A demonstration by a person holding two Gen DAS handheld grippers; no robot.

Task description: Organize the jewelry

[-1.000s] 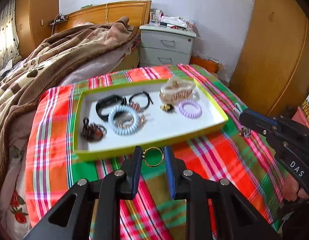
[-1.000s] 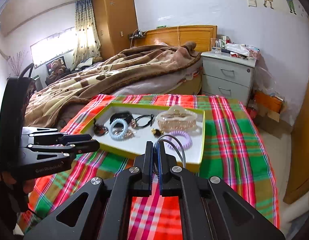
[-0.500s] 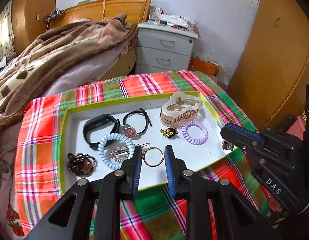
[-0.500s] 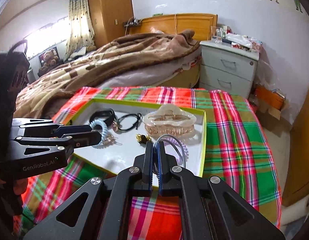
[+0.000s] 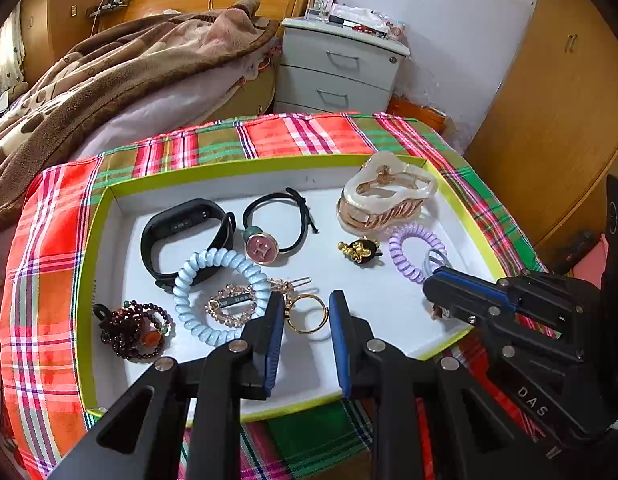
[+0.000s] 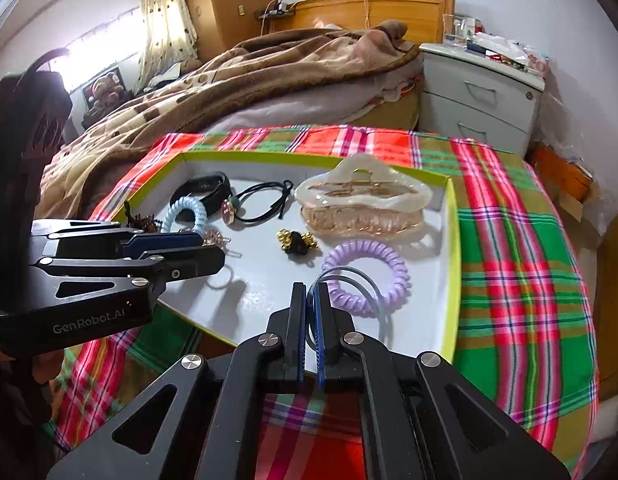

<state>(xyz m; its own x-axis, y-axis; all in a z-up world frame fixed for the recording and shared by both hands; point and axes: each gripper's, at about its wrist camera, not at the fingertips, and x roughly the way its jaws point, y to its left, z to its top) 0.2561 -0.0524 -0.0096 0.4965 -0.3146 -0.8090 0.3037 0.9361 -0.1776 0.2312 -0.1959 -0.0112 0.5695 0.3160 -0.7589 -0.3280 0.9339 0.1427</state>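
A white tray with a lime-green rim (image 5: 237, 168) (image 6: 451, 240) lies on the plaid cloth. My left gripper (image 5: 305, 312) (image 6: 213, 250) is shut on a gold ring (image 5: 307, 331) just above the tray's near floor, beside a light blue spiral tie (image 5: 189, 276). My right gripper (image 6: 309, 292) (image 5: 433, 284) is shut on a thin grey hair band (image 6: 349, 269) over the tray's right side, close to a lilac spiral tie (image 6: 389, 256). Also in the tray are a pearly claw clip (image 5: 385, 196), a black wristband (image 5: 181, 220) and a black tie with a pink H charm (image 5: 263, 250).
A dark red bead bracelet (image 5: 133, 332), a rhinestone clip (image 5: 229, 304) and a small gold-and-black piece (image 5: 359, 250) also lie in the tray. Behind the table are a bed with a brown blanket (image 5: 109, 68), a grey nightstand (image 5: 337, 68) and a wooden wardrobe (image 5: 549, 120).
Both grippers have moved forward and down, from in front of the tray to over its white floor. Each still holds its piece; the tray's contents have not moved.
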